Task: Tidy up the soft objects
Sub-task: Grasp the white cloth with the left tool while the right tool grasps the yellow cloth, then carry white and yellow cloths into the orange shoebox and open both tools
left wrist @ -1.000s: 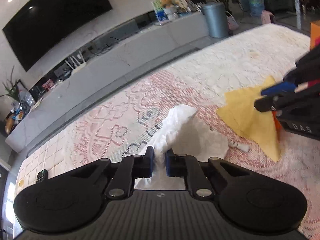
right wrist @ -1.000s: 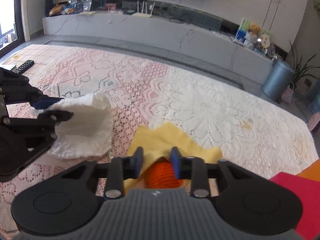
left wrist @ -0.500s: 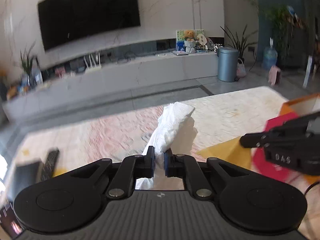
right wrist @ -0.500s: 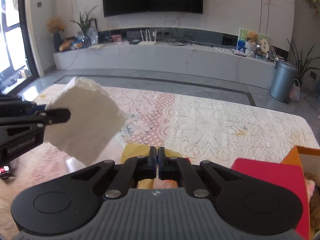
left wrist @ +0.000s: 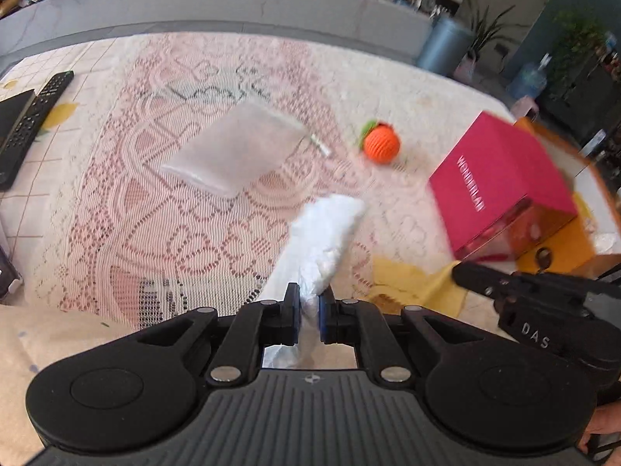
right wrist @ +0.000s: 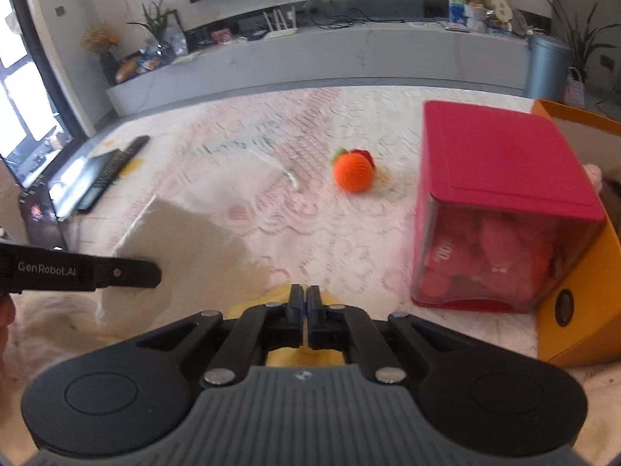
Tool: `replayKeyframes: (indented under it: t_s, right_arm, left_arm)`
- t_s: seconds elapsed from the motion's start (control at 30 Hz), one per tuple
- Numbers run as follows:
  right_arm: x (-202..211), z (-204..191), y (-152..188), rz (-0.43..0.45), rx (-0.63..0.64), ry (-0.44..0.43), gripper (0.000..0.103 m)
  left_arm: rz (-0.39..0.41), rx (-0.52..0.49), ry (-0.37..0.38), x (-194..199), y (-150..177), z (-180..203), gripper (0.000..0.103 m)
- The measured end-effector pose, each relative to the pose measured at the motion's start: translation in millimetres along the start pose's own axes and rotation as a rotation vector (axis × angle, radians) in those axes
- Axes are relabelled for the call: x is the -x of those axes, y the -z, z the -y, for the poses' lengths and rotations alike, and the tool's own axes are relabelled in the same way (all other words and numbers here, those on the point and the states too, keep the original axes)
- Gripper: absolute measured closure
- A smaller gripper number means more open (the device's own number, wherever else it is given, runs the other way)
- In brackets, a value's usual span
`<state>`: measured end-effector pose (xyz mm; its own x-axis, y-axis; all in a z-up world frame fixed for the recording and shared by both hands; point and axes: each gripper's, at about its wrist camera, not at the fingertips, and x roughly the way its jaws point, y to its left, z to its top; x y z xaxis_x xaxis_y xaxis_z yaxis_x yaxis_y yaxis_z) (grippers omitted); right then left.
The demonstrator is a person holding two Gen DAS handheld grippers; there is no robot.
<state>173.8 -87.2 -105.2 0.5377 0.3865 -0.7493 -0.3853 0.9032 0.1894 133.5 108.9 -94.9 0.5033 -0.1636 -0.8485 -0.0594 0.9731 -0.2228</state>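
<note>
Pinching a white cloth (left wrist: pixel 326 237) between its pads, the left gripper (left wrist: pixel 309 312) points it toward 12 o'clock above the lace tablecloth (left wrist: pixel 128 209), with the orange knitted ball (left wrist: pixel 381 144) at 1 o'clock and the red box (left wrist: pixel 500 182) at 2 o'clock. In the right wrist view, the right gripper (right wrist: pixel 303 312) is clamped on a yellow cloth (right wrist: pixel 299 355), the ball lies at 12 o'clock and the left gripper holds the white cloth at 9 o'clock.

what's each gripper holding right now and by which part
The left gripper pinches a white cloth by one edge. The right gripper is shut on a yellow cloth, seemingly near its edge.
</note>
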Motion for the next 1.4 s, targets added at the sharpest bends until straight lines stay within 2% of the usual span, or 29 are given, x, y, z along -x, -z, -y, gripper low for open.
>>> replayKeyframes:
  t_s: [0.1,0.17,0.2,0.23,0.27,0.33,0.37,0.43,0.53,0.7,0.77,0.83,0.87,0.93,0.97,1.03,1.17,1.4]
  right_arm:
    - [-11.5,4.2,1.9,-0.018,-0.003,-0.005,0.103]
    - [-16.7,6.3,3.0,-0.032,-0.009,-0.029,0.099]
    - [-19.1,6.6,4.1,-0.037,-0.008,-0.036,0.098]
    - [-20.5,5.7,6.1,-0.039,-0.005,-0.044,0.097]
    - [-22.6,5.8,7.0,-0.042,-0.005,-0.051,0.092]
    - [-23.3,5.4,9.0,-0.031,-0.013,-0.064,0.061]
    - [-22.9,5.7,9.6,-0.022,-0.016,-0.071,0.056]
    - [-22.4,4.9,9.6,-0.012,-0.014,-0.071,0.042]
    - [-26.8,3.5,11.9,-0.017,0.017,-0.034,0.034]
    - [-38.1,9.0,17.2,-0.048,-0.004,-0.042,0.036]
    - [-42.3,11.0,17.8,-0.055,-0.012,-0.04,0.045]
    - [-43.5,11.9,18.1,-0.047,-0.012,-0.028,0.058]
    - [-44.0,12.1,18.0,-0.047,-0.01,-0.023,0.062]
    - [-44.0,11.1,19.0,-0.047,-0.006,-0.008,0.086]
    - [-43.8,11.2,19.4,-0.045,-0.006,0.0,0.089]
    - [-42.1,12.7,19.8,-0.044,-0.018,-0.013,0.1]
    - [-31.3,12.1,18.9,-0.009,-0.021,-0.016,0.101]
    - [-0.2,9.7,14.5,0.056,-0.032,-0.023,0.101]
  left_arm:
    - [-0.017,-0.011,-0.018,-12.8,7.7,5.7,0.092]
    - [-0.026,-0.012,-0.039,-20.1,11.0,6.7,0.089]
    - [-0.026,-0.014,-0.038,-22.5,12.8,6.8,0.087]
    - [-0.028,-0.011,-0.041,-24.7,13.6,6.5,0.078]
    - [-0.029,-0.015,-0.048,-26.1,14.4,7.3,0.077]
    - [-0.021,-0.031,-0.066,-27.2,14.9,9.9,0.073]
    - [-0.019,-0.039,-0.077,-27.5,15.7,11.4,0.065]
    - [-0.03,-0.056,-0.097,-30.8,17.4,13.1,0.057]
    - [-0.041,-0.087,-0.136,-35.8,18.7,18.2,0.043]
    - [-0.067,-0.135,-0.162,-45.4,19.6,26.4,0.034]
    - [-0.067,-0.134,-0.162,-46.1,19.7,26.2,0.035]
    - [-0.062,-0.132,-0.156,-44.6,20.6,26.1,0.043]
    - [-0.058,-0.13,-0.159,-43.9,21.0,25.6,0.05]
    - [-0.047,-0.126,-0.153,-41.6,21.4,24.6,0.066]
    - [-0.043,-0.126,-0.146,-40.5,21.9,24.1,0.073]
    - [-0.027,-0.12,-0.14,-36.9,23.2,23.5,0.081]
    - [0.032,-0.102,-0.106,-22.4,26.1,21.3,0.086]
    - [0.11,-0.07,-0.058,6.3,26.9,27.3,0.087]
